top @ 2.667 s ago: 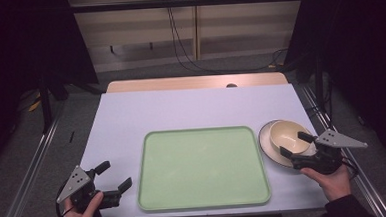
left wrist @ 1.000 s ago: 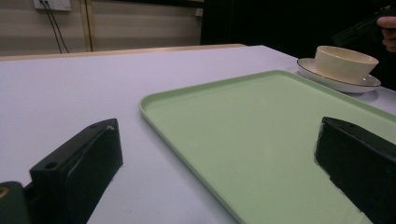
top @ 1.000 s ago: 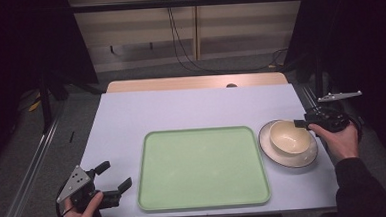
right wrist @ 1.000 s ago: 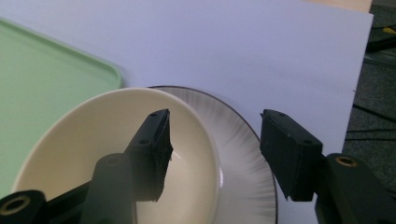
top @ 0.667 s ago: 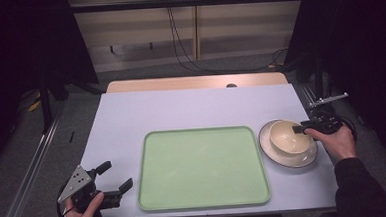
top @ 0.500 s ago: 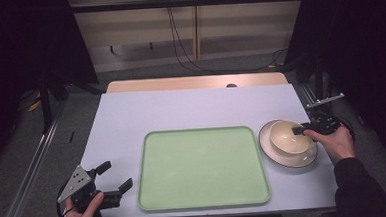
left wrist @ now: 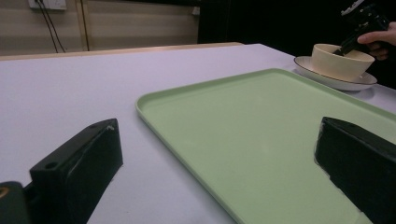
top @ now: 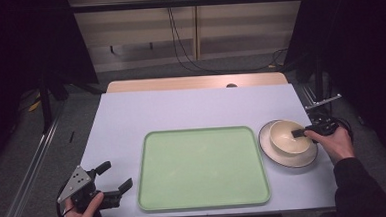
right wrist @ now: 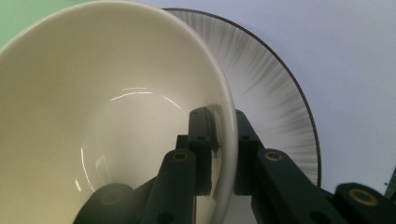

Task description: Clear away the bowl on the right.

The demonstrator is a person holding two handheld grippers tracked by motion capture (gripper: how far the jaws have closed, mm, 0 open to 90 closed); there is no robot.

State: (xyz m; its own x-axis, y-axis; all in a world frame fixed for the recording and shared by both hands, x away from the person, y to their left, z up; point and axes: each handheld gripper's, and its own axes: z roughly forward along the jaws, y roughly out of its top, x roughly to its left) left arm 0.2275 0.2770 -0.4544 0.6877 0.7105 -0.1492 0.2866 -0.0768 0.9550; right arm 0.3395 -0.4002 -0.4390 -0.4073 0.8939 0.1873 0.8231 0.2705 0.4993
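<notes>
Right gripper view: right gripper (right wrist: 219, 140) jaws clamp the round cream ceramic bowl (right wrist: 107, 116) rim, centre frame, on its streaked plate (right wrist: 275, 102); left gripper (top: 112, 180) jaws apart. Grasp step; next likely lift onto green tray (top: 201, 168)

Bowl (right wrist: 116, 116): cream, glazed like ceramic, glossy, with curved highlights inside.
Plate (right wrist: 280, 107): glazed, smooth, fine grey streaks running to a dark rim line.
Tray (top: 201, 167): pale green, looks like plastic, matt and smooth.
Worktop (top: 181, 109): pale lilac, matt, even; wood-toned strip at the far edge.
Right claw (right wrist: 223, 135): black, matt, plastic-looking, brass-coloured rivets.
Left claw (left wrist: 215, 158): black, matt, slightly scuffed edges.
</notes>
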